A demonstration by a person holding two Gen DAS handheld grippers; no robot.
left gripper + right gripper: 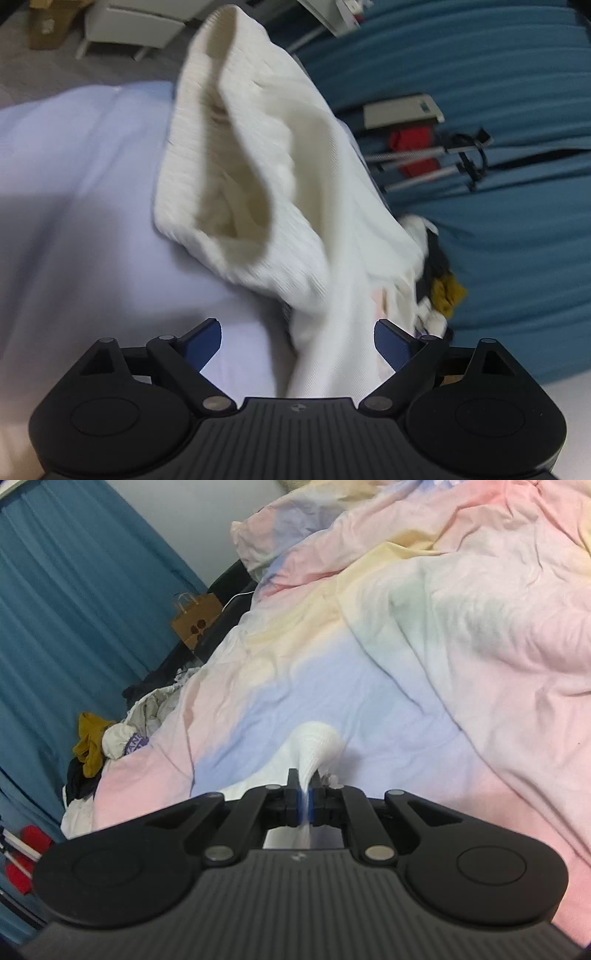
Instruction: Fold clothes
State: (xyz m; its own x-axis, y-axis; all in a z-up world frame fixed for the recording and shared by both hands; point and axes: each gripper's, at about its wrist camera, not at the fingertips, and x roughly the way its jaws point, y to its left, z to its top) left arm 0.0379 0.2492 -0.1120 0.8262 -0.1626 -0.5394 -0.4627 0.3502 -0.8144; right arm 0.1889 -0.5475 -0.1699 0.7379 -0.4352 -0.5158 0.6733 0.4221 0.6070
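Note:
A cream-white ribbed knit garment [258,177] hangs lifted above the bed, its ribbed opening gaping toward the left wrist camera. My left gripper [297,341] is open, its blue pads [391,345] wide apart, and a fold of the garment runs down between them without being clamped. My right gripper [305,805] is shut on a pinched edge of the same white garment [314,746], held just above the pastel duvet [406,664].
A pile of other clothes, with a mustard piece [90,746], lies at the bed's edge by the teal curtain [74,609]. A brown paper bag [195,622] stands by the dark bed frame. A white cabinet [129,26] and a metal rack with red items [424,155] stand on the floor.

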